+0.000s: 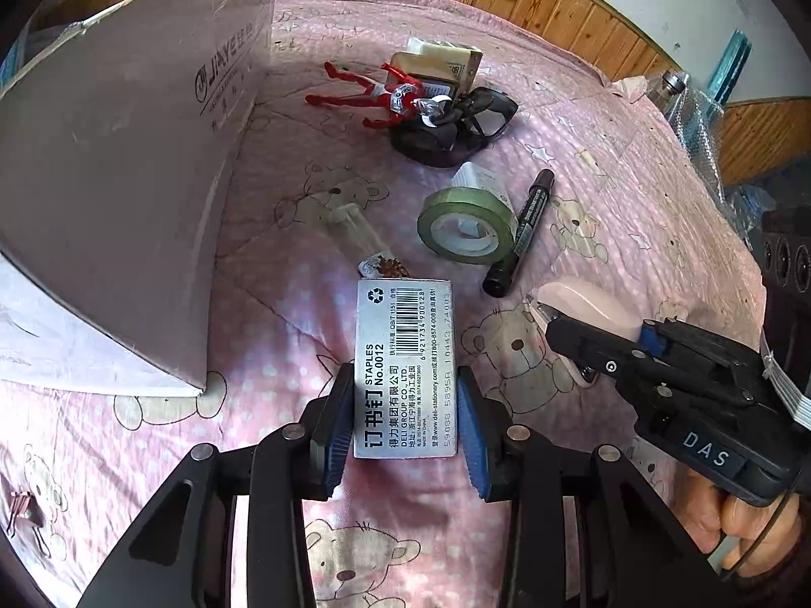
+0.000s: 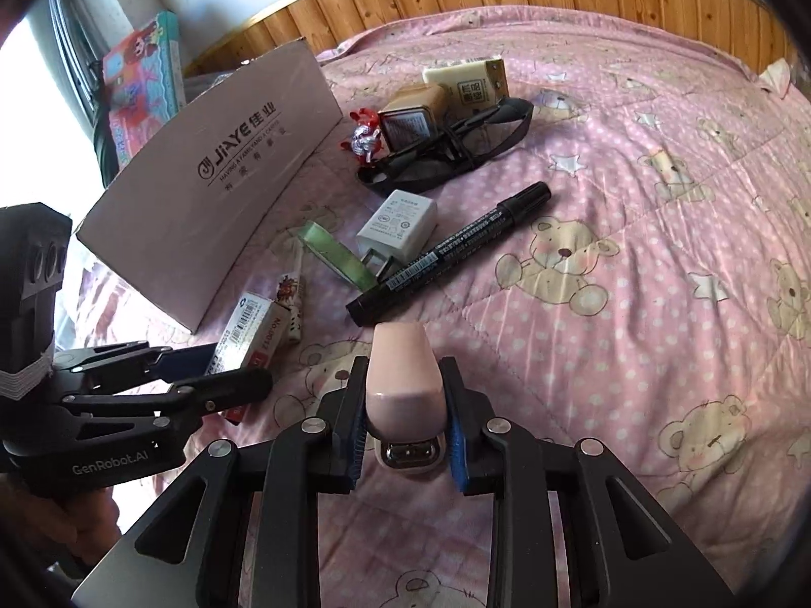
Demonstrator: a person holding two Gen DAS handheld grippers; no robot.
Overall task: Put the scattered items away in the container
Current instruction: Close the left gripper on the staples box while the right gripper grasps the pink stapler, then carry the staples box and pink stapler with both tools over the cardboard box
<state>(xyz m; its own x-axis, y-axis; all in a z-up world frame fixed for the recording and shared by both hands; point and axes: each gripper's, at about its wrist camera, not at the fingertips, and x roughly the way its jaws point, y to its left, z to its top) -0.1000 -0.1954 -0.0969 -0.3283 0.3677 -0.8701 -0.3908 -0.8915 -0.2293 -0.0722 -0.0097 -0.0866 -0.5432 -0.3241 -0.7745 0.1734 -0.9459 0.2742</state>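
Quite a bit here is half hidden: the box [image 1: 126, 177] at the left of the left wrist view shows only its pinkish outer wall with the JIAYE logo, so I can't tell what's inside, and in the right wrist view its far end is cut off behind the left gripper's body. The small pen-like thing [image 1: 355, 233] lying above the staples is pale and hard to make out against the quilt [image 1: 633, 177]. The pile at upper centre is a jumble: a red toy [image 1: 375, 93] lying partly over dark glasses [image 1: 456, 121], with two cream packets [image 1: 441, 66] behind, and where one ends and the next starts is fuzzy. A white charger [image 2: 398, 225] is mostly blocked by the green tape [image 1: 466, 223] in the left view but plain in the right one, just beside the black marker [image 1: 522, 228]. The left gripper [image 1: 405, 420] has its blue pads snug against both sides of the staples [image 1: 405, 365], a grey-silver carton with a barcode and "No.0012", sitting low centre on the quilt just right of the box corner. The right gripper [image 2: 405, 435] is closed around the stapler [image 2: 403, 375], smooth pink with a shiny metal end, low centre of its own view.
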